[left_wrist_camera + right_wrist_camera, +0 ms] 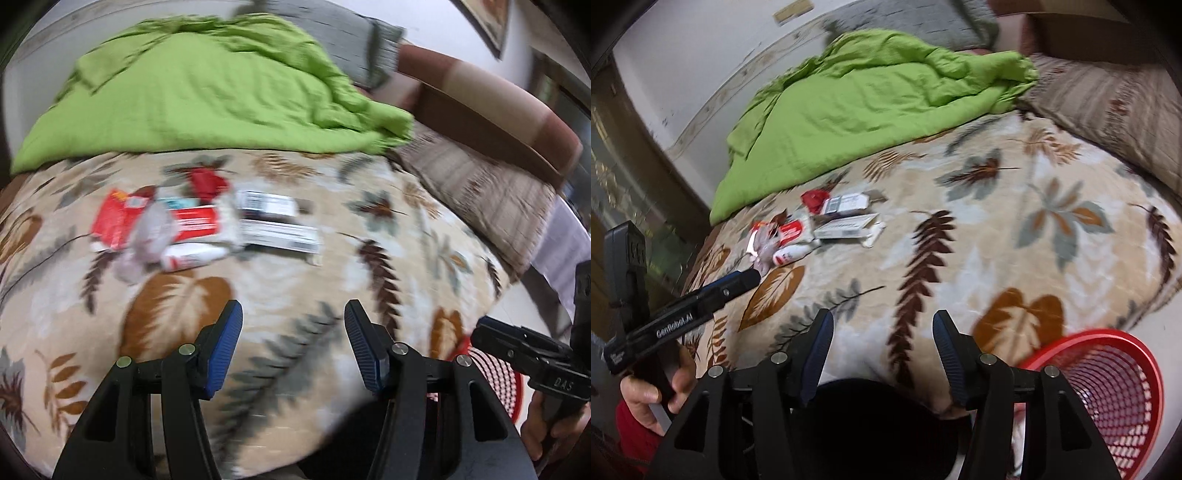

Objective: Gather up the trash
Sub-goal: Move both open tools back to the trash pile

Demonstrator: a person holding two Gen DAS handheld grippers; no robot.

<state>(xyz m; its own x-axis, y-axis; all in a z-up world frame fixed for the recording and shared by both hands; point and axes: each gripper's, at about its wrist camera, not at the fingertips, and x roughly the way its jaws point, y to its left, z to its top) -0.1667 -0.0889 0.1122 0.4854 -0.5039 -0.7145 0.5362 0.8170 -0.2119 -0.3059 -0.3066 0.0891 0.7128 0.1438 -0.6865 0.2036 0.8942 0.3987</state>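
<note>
A small pile of trash lies on the leaf-patterned bedspread (369, 236): a red wrapper (114, 221), crumpled clear plastic (147, 236), a white and red tube (192, 256), white printed boxes (277, 229) and a red crumpled piece (207, 181). The same pile (820, 221) shows in the right wrist view, left of centre. My left gripper (293, 308) is open and empty, short of the pile. My right gripper (882, 316) is also open and empty, above the bed's near edge. A red mesh basket (1089, 338) stands by the bed at lower right.
A rumpled green blanket (207, 92) lies behind the trash. A striped brown pillow (480, 192) and a brown headboard (498, 107) are to the right. A grey pillow (923, 18) sits at the far end by the wall. A hand (646, 398) holds the left gripper's handle.
</note>
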